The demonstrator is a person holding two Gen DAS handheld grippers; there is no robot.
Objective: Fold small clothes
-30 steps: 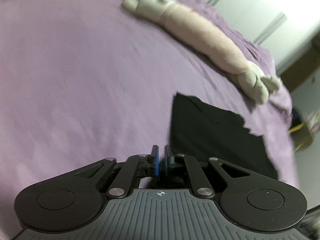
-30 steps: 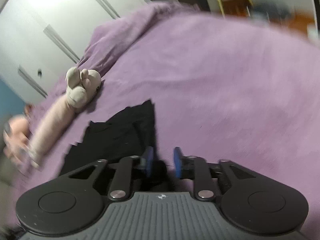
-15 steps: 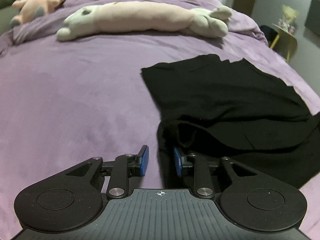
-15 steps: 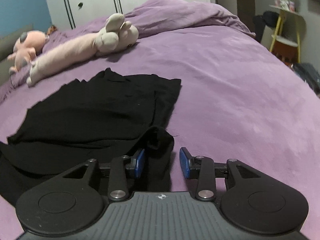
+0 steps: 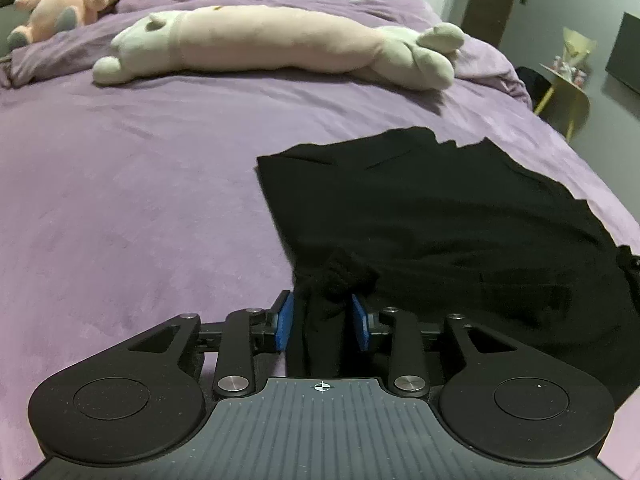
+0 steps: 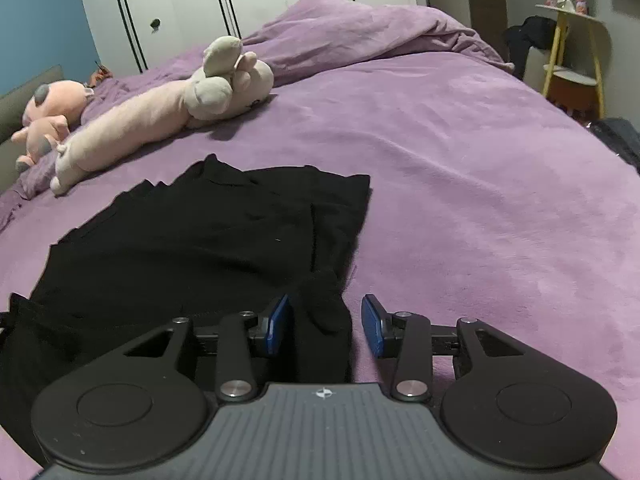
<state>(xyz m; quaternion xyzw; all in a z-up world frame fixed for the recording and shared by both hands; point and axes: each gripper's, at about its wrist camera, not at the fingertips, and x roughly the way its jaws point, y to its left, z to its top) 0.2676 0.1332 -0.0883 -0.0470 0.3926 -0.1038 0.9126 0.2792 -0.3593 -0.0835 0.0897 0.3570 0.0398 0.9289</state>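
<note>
Black soft cloth garment (image 5: 440, 216) bunches between our spread left gripper (image 5: 323, 322) and right gripper (image 6: 325, 325) fingers, corners framed, apparently for pinching before folding.

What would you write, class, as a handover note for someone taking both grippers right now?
Left gripper: open, fabric bunched between its pads, not clamped.
Right gripper: open, straddling another corner.
Black garment: spread on the purple bed, near edge crumpled; long plush and pink plush lie beyond it, apart.
Done: garment laid out, both grippers at near corners.
Left: probably close on both corners, then lift and fold.
</note>
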